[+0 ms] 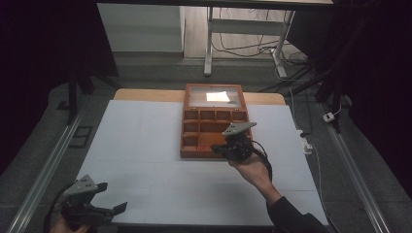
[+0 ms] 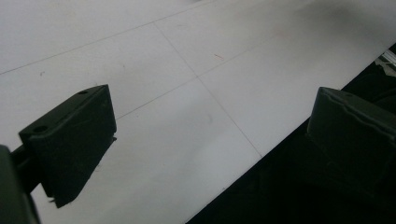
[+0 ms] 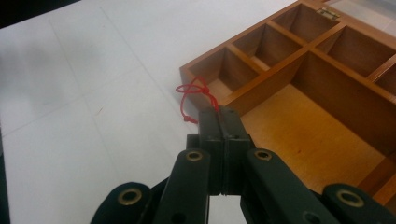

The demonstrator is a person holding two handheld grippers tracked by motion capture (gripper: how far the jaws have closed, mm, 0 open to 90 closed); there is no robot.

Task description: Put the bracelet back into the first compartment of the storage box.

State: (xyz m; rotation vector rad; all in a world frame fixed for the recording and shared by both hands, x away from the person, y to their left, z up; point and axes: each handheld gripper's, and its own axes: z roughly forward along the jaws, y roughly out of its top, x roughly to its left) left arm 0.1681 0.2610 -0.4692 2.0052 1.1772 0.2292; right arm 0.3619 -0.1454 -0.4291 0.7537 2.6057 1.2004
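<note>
Red string at the wooden box

We see our right gripper (image 3: 219, 114) clenched on a thin looped red string (image 3: 196, 93) over the box (image 1: 192, 145) rim; left gripper (image 1: 109, 199) gapes released at the worktop's (image 1: 145, 145) near-left corner.

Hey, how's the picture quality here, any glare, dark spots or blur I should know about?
High view: a bright glare patch on the box lid, surroundings nearly black. Left gripper view: the white table evenly lit, the far jaw dim against the dark floor. Right gripper view: the red string and wooden box sharp, left edge softly shadowed.
</note>
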